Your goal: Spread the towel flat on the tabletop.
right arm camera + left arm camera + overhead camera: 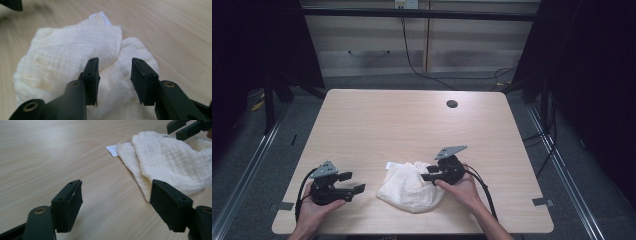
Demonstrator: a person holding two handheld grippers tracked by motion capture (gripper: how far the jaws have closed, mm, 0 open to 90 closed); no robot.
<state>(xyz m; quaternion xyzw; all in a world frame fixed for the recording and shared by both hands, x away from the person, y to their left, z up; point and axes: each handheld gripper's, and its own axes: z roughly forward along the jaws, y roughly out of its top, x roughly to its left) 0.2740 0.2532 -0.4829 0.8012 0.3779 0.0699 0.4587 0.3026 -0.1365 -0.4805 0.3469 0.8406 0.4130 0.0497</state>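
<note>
**One cloth, two grippers, both sets of jaws apart**

I count one cloth (411, 187) on the counter (377, 125): a cream, crinkled piece lying rumpled and folded over itself near my edge, a little right of the middle. A single small white tag (391, 165) pokes out at its far left corner, flat on the wood; in my left gripper view that tag (112, 150) lies just beyond the cloth's (170, 162) folded edge.

I hold two grippers, one in each hand. My left gripper (352, 184) rests low over bare wood to the left of the cloth, close to it but not touching. Its two jaws stand wide apart with nothing between them but counter, and the cloth's near edge lies just past the right-hand jaw in that view.

My right gripper (428, 173) is at the cloth's right side, my right hand (462, 189) behind it. From its own view, my two jaws are apart, a moderate gap between them, poised over the cloth's (67, 57) heaped folds; I cannot tell whether the tips touch the fabric. Nothing is clamped.

One dark round hole (452, 104) sits in the counter's far right part, well apart from everything.
</note>
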